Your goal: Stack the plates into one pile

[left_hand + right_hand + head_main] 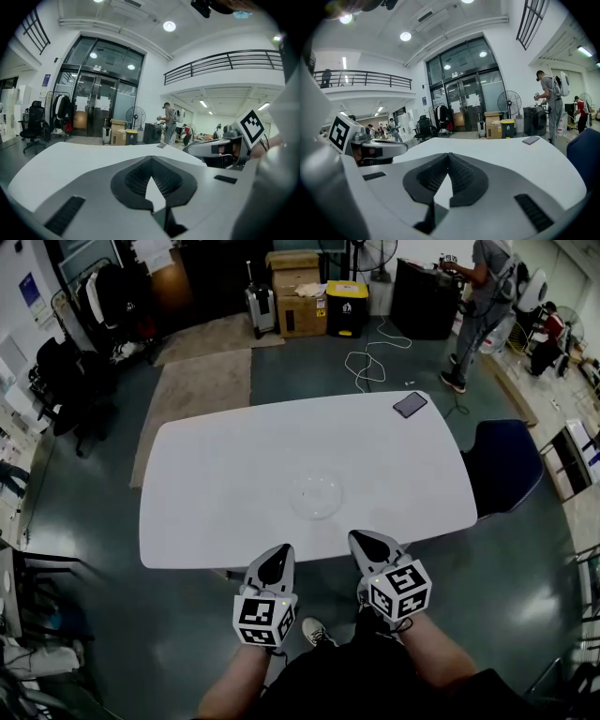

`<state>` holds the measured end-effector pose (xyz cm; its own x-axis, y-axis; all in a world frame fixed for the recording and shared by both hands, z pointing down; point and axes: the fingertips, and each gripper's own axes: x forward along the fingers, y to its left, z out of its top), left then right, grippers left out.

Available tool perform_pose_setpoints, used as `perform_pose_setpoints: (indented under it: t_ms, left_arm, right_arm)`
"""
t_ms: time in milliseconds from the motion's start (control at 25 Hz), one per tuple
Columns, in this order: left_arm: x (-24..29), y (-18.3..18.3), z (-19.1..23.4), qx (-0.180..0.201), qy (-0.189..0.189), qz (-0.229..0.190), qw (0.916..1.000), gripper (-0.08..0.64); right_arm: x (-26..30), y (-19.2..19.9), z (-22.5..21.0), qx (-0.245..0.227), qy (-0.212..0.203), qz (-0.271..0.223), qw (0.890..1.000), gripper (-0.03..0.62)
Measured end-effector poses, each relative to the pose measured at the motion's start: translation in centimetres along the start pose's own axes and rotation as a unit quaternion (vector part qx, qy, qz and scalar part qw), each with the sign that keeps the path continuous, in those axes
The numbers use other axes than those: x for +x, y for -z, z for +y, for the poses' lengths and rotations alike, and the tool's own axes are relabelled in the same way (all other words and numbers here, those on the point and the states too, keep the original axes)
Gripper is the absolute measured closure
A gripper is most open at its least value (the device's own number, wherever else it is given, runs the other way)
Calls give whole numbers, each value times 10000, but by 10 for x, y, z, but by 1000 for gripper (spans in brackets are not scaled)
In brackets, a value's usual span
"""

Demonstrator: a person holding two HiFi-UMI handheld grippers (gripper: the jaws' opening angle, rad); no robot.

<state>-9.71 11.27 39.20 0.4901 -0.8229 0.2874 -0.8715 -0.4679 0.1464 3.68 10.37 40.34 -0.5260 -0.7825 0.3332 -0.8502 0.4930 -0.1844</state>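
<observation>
A clear glass plate or small pile of plates (pixel 316 495) lies on the white table (pixel 234 474), a little toward the near edge; how many there are I cannot tell. My left gripper (pixel 277 555) hovers at the table's near edge, shut and empty, left of and nearer than the glass. My right gripper (pixel 365 541) is beside it, also shut with nothing held, just right of the glass. In the left gripper view the jaws (pixel 151 158) meet over the table, with the right gripper (pixel 220 147) alongside. In the right gripper view the shut jaws (pixel 449 155) hide the glass.
A dark phone (pixel 410 404) lies at the table's far right corner. A blue chair (pixel 506 465) stands at the right side. A person (pixel 478 306) stands at the back right, beyond cables on the floor. Boxes and a yellow bin (pixel 347 307) stand behind the table.
</observation>
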Motion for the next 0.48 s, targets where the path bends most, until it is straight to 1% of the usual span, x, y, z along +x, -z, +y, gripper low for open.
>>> perform_pose_setpoints:
  t_ms: [480]
  left_arm:
    - [-2, -1, 1, -14, 1, 0, 10000, 543]
  right_arm:
    - [-1, 0, 2, 5, 14, 23, 10000, 575]
